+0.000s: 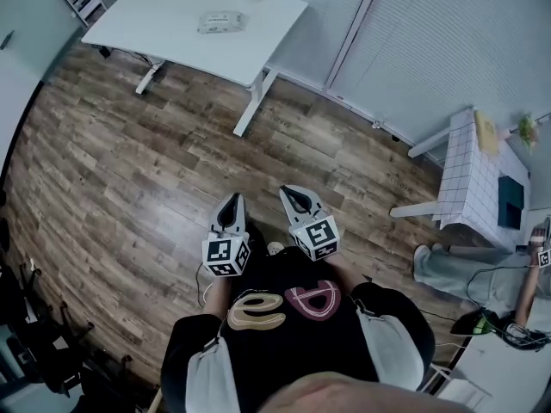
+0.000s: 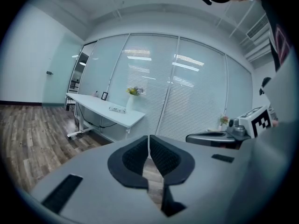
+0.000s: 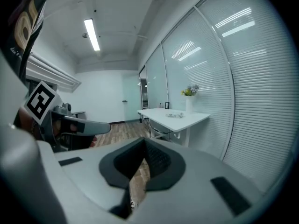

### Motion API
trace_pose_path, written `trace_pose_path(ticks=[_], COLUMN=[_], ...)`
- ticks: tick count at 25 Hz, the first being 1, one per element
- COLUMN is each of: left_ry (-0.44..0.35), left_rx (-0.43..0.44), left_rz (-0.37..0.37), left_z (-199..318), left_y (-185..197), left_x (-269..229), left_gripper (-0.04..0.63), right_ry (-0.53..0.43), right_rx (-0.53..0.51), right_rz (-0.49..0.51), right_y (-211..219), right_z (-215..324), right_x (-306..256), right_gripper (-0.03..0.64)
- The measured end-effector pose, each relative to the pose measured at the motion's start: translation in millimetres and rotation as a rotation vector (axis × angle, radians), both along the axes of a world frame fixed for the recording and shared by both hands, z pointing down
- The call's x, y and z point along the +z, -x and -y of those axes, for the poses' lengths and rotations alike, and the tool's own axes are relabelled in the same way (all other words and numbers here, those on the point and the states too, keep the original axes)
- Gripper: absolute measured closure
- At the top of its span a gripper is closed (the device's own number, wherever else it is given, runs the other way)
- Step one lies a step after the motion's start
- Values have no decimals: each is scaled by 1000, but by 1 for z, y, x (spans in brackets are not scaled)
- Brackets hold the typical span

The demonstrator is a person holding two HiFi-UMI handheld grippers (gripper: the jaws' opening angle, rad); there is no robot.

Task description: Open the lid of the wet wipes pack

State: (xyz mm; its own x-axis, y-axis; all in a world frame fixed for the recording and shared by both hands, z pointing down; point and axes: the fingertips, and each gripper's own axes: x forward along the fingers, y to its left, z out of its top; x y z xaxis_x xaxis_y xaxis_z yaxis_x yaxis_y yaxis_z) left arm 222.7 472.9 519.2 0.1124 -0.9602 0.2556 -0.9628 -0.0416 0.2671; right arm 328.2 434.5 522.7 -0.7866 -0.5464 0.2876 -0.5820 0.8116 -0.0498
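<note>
The left gripper (image 1: 231, 206) and right gripper (image 1: 298, 198) were both empty, jaws pressed together, side by side. The wet wipes pack (image 1: 220, 21) lay well ahead of their tips on the white table (image 1: 155, 24), its lid probably shut, though too small to tell. Doing this well meant closing in first, then pinning the pack with one tool while the other caught the lid's edge.

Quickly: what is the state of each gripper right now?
Left gripper: jaws closed, holding nothing.
Right gripper: jaws closed, holding nothing.
</note>
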Motion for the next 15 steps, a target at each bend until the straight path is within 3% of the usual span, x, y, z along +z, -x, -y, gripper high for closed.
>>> trace_pose_path(ticks=[15], left_ry=[13], left_rx=[107], left_rz=[3], left_z=[113], left_y=[125], left_x=[1], left_gripper=[569], right_ry=[19], right_rx=[87], right_rz=[1], right_y=[121], right_z=[104], right_x=[0], right_gripper=[606])
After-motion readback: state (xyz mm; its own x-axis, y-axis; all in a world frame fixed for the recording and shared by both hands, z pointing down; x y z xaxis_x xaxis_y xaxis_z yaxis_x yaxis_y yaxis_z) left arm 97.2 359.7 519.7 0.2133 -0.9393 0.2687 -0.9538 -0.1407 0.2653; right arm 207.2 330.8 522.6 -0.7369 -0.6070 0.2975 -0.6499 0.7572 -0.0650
